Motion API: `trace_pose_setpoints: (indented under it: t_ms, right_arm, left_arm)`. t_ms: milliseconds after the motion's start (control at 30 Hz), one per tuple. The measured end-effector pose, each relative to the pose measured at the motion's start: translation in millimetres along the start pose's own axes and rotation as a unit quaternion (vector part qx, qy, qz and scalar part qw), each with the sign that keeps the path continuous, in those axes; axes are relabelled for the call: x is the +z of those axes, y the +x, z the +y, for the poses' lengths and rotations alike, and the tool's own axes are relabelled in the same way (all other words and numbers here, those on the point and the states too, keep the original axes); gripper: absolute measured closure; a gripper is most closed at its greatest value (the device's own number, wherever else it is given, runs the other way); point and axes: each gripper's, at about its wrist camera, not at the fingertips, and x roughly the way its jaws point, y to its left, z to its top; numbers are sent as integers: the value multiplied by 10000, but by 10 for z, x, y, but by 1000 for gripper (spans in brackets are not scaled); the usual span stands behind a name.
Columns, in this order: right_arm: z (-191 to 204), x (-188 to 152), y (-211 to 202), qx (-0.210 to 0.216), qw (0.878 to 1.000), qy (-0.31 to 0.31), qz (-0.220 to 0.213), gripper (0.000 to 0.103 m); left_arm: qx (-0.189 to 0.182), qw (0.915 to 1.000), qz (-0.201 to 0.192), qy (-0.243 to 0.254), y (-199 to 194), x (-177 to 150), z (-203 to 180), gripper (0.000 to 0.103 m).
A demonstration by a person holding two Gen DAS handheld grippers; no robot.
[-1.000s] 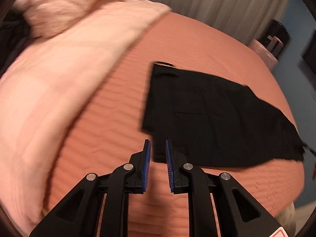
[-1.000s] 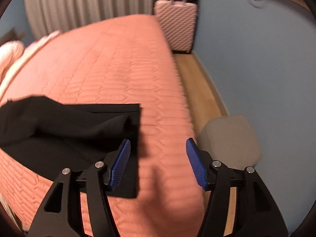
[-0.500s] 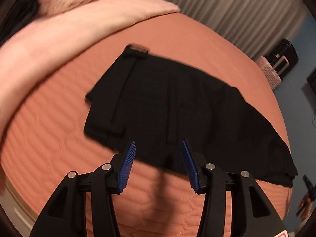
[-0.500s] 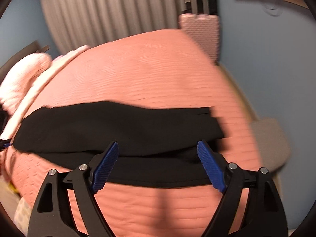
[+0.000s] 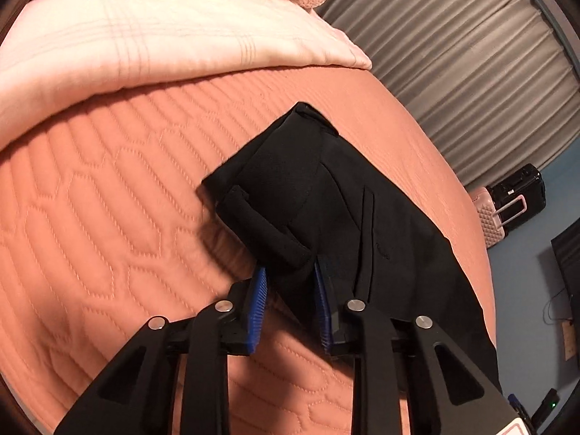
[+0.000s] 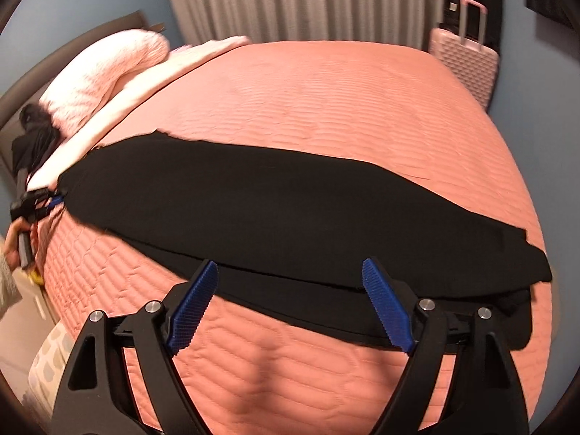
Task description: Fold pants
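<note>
Left claw [image 5: 290,290]: closing, pinching black pants [image 5: 326,195] waist end. Right claw [image 6: 290,293]: spread, over bed [image 6: 326,90].

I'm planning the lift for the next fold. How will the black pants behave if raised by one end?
Probably floppy: the black pants lie flat, following the bedspread, and bunch into a soft roll at the closing left gripper. Likely light, being thin. The far end would probably drag; the right gripper is open above it.
</note>
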Motion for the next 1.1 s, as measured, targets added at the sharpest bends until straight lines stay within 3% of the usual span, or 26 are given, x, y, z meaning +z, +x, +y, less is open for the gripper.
trace_pose_setpoints:
  t_ms: [200,267,333,367,400,467,533,600,633,667,767,867,1000,1100]
  right_arm:
    - [231,101,-1,48,9996,-295,-10,22]
    - [203,90,-10,139,9998,-167,-48,22]
    - [144,34,38,101,9999,-37,-17,18]
    - [90,-18,73,17,10000,51,28,18]
    - [39,-63,83,-62,9998,159,71,18]
    - [-103,-164,-3,-183,9991,370,72,18]
    - [-287,-252,-148,-403,9981,471,-10,18]
    - [-664,-356,-304,-774,9943,728,-20,18]
    - [-848,-396,-347,-934,9918,872,3,18]
    - [-1014,-425,-370,-1043,9895,997,41,18]
    - [-1679,-469,-423,-1237,9795,1590,4,18]
    - [-2162,-452,-378,-1094,9739,1989,-94,19]
    - [-2703,-506,-200,-427,9649,2593,-21,23]
    - [-2825,-572,-10,-74,9619,2709,361,31]
  left_arm:
    - [114,9953,-585,770,-396,334,-256,87]
    - [399,9914,-644,1064,-410,433,-325,86]
    - [732,9892,-158,1258,-143,461,-263,74]
    - [1109,9843,344,1330,113,423,-168,70]
    - [1197,9828,588,1274,231,377,-104,69]
    - [1121,9889,200,955,56,299,-118,69]
    - [1369,9869,-157,838,-178,209,-241,69]
    - [1745,9776,-581,1028,-450,56,-465,65]
    - [2033,9681,-764,1251,-568,-56,-642,60]
    - [2067,9638,-858,1447,-642,-146,-786,58]
    - [1944,9497,-1063,2215,-838,-494,-1324,46]
    - [1419,9444,-1099,2756,-888,-943,-1912,34]
    - [523,9527,-566,2939,-763,-1533,-2507,30]
    - [259,9440,-22,3289,-549,-1984,-2878,30]
